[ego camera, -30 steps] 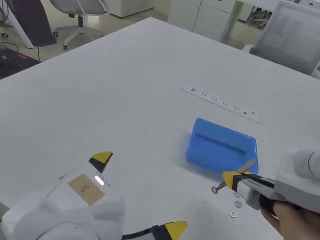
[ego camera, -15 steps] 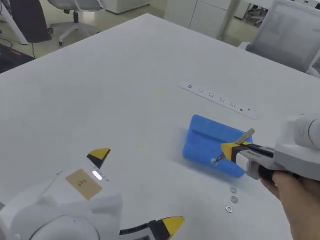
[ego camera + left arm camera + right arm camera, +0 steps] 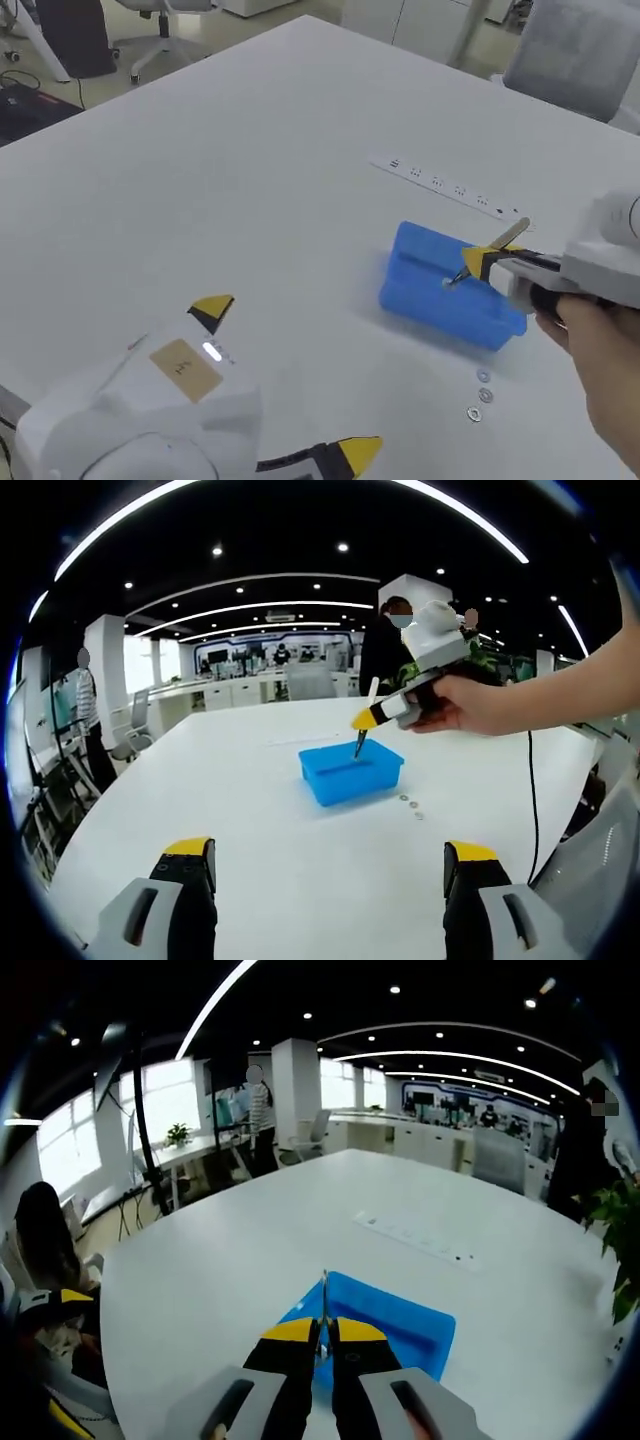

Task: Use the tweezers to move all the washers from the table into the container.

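Blue container (image 3: 448, 296) lies under the tweezers (image 3: 508, 237), clamped in the right tongs (image 3: 476, 262); left tongs (image 3: 328, 850) gape wide. Looks like the drop; next, three washers (image 3: 484, 396) on the table (image 3: 250, 180) beside it need pinching.

Our right hand (image 3: 590, 340) holds the right hand-held gripper (image 3: 478, 262), and its jaws are pressed together on the tweezers (image 3: 509, 237), tips pointing down. Our left hand-held gripper (image 3: 285, 382) hangs low, jaws wide apart.

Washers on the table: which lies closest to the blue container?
The uppermost washer in the head view's row of three, just below the blue container; the middle washer and lowest washer lie farther.
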Motion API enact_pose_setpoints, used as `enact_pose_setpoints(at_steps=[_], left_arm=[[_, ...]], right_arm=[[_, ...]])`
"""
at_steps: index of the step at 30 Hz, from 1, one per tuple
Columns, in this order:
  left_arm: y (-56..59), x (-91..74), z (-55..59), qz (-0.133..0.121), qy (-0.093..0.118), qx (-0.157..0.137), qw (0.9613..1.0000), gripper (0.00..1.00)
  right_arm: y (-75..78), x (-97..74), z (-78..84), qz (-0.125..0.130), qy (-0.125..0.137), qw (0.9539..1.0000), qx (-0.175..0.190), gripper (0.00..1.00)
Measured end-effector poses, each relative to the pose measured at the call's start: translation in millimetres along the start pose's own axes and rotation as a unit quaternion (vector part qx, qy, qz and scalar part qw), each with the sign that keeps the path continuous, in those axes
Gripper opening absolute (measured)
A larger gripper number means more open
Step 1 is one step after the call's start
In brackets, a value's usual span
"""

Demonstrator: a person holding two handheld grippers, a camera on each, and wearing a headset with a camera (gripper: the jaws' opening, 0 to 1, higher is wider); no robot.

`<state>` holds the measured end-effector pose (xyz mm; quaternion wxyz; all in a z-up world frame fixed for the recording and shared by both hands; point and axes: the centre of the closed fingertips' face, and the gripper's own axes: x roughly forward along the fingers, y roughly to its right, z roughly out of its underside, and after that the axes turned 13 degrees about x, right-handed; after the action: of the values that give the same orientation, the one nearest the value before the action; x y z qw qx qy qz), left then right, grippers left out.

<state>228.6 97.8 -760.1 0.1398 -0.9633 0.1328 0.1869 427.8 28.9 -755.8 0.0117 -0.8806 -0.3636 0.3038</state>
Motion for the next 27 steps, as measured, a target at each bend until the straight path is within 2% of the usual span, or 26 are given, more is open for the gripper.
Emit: enact_pose_setpoints(at_steps=[3,5,9,12,17,22,25,27], left_arm=[[0.8,0.8,1.0,0.002,-0.003,0.003,1.0000,0.97],[0.5,1.2,1.9,0.003,-0.004,0.001,1.0000,0.97],[-0.2,1.8,3.2,0.004,-0.007,-0.001,1.0000,0.97],[-2.2,1.5,2.6,0.000,-0.004,0.000,1.0000,0.97],[-2.8,2.1,4.2,0.000,-0.007,-0.003,1.0000,0.97],[-1.9,3.0,6.7,0.001,-0.014,0.001,0.9999,0.97],[-4.2,1.3,3.6,-0.004,-0.005,-0.003,1.0000,0.97],[-4.4,1.8,4.5,-0.003,-0.007,-0.008,0.9999,0.97]], right_arm=[[2.4,9.7,2.7,0.002,-0.005,0.9995,0.031,0.02],[6.1,16.7,2.8,0.011,-0.004,0.9995,0.028,0.02],[8.1,31.6,10.9,0.013,-0.020,0.9992,0.030,0.02],[10.0,40.9,20.7,0.020,-0.038,0.9990,0.011,0.02],[14.9,50.5,31.6,0.030,-0.054,0.9975,-0.034,0.02],[14.7,55.0,36.8,0.030,-0.058,0.9971,-0.040,0.02],[15.3,57.0,39.6,0.029,-0.060,0.9971,-0.036,0.02],[16.2,58.7,43.2,0.028,-0.064,0.9971,-0.032,0.02]])
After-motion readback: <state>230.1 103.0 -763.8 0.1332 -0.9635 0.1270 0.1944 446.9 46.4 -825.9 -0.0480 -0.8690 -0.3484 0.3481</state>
